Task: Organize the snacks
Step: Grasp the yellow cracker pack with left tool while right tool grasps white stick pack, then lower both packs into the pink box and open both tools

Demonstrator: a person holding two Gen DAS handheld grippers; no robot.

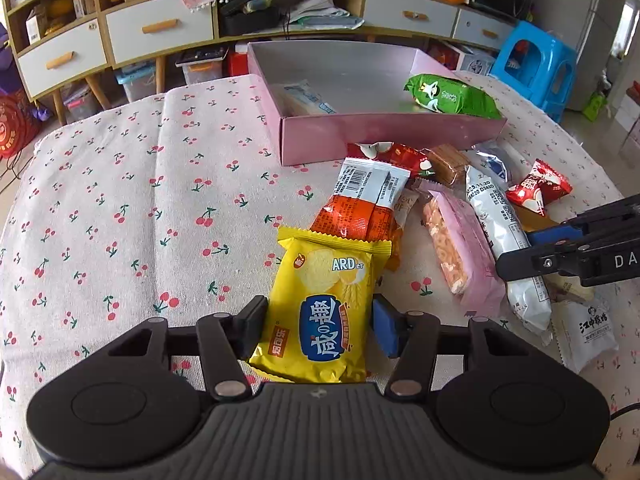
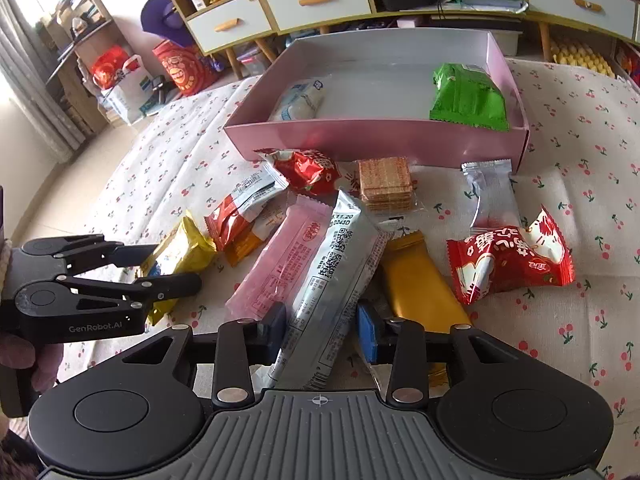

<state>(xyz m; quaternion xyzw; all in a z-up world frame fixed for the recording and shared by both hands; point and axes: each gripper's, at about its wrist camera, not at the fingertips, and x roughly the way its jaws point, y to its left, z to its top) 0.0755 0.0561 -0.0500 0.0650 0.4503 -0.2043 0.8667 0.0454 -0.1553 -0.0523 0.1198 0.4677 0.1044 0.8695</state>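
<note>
Pink box, two packets inside

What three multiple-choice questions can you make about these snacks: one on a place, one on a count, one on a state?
1. Where is the green packet? A in the pink box; B on the blue stool; C in a drawer.
2. How many packets lie in the box? A none; B two; C five.
3. How is the box? A closed with a lid; B open on top; C turned upside down.

Answers:
1 A: the green packet lies at the right end inside the pink box.
2 B: only it and a white packet are inside.
3 B: there is no lid on the box and its floor shows.
</note>
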